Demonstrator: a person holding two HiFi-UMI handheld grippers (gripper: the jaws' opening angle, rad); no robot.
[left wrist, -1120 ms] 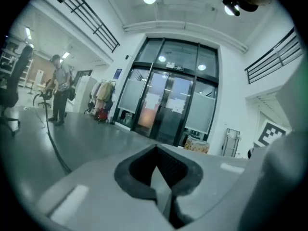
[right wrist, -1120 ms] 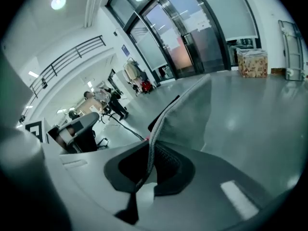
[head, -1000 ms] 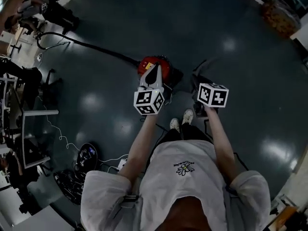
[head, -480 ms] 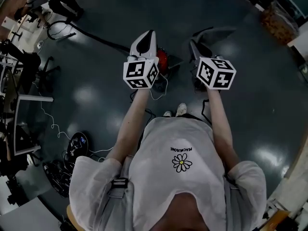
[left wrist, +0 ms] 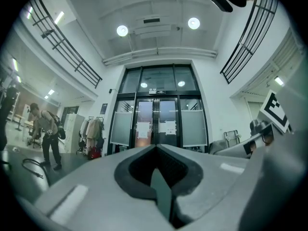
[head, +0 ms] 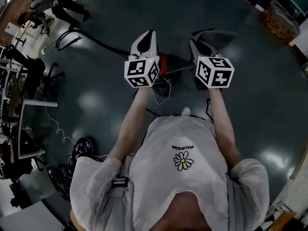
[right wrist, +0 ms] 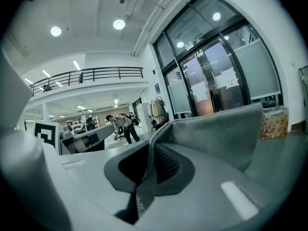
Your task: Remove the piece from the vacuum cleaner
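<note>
the right claw [right wrist: 150,153] is pinching the grey mesh piece [right wrist: 216,134], holding it in the air; the left claw [left wrist: 156,150] is pressing shut on nothing. farther down, the red vacuum cleaner [head: 164,63] is sitting on the floor [head: 120,23], seemingly apart from the piece, so removal is looking done.

Two grippers are showing, left gripper [head: 149,33] and right gripper [head: 193,41], each carrying one marker cube [head: 141,71]. One red vacuum cleaner [head: 162,61] and one grey fabric piece [head: 219,36] are also showing.

Vacuum cleaner [head: 164,63] half behind left gripper [head: 149,34]
</note>
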